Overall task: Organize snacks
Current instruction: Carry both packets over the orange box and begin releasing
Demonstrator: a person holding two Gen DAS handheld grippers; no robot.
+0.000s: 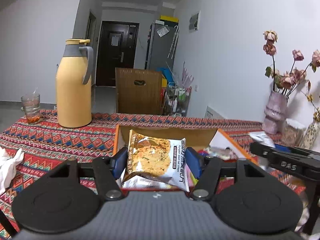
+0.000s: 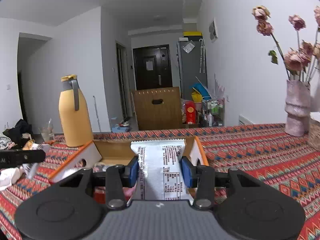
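Observation:
My left gripper (image 1: 157, 161) is shut on a snack packet with a cookie picture (image 1: 154, 158), held up above an open cardboard box with orange edges (image 1: 170, 134). My right gripper (image 2: 160, 169) is shut on a white snack packet (image 2: 162, 170) showing its printed back, held over the same box (image 2: 114, 148). More wrapped snacks lie inside the box (image 1: 212, 151), partly hidden by the packets. The right gripper's black body (image 1: 286, 160) shows at the right edge of the left wrist view; the left gripper's body (image 2: 20, 158) shows at the left of the right wrist view.
A yellow thermos jug (image 1: 74, 88) and a glass (image 1: 31, 106) stand at the table's far left. A pink vase of dried roses (image 2: 297, 108) stands far right. White crumpled tissue (image 1: 9, 164) lies left. The patterned tablecloth (image 2: 260, 156) covers the table. A wooden chair back (image 1: 138, 90) stands beyond.

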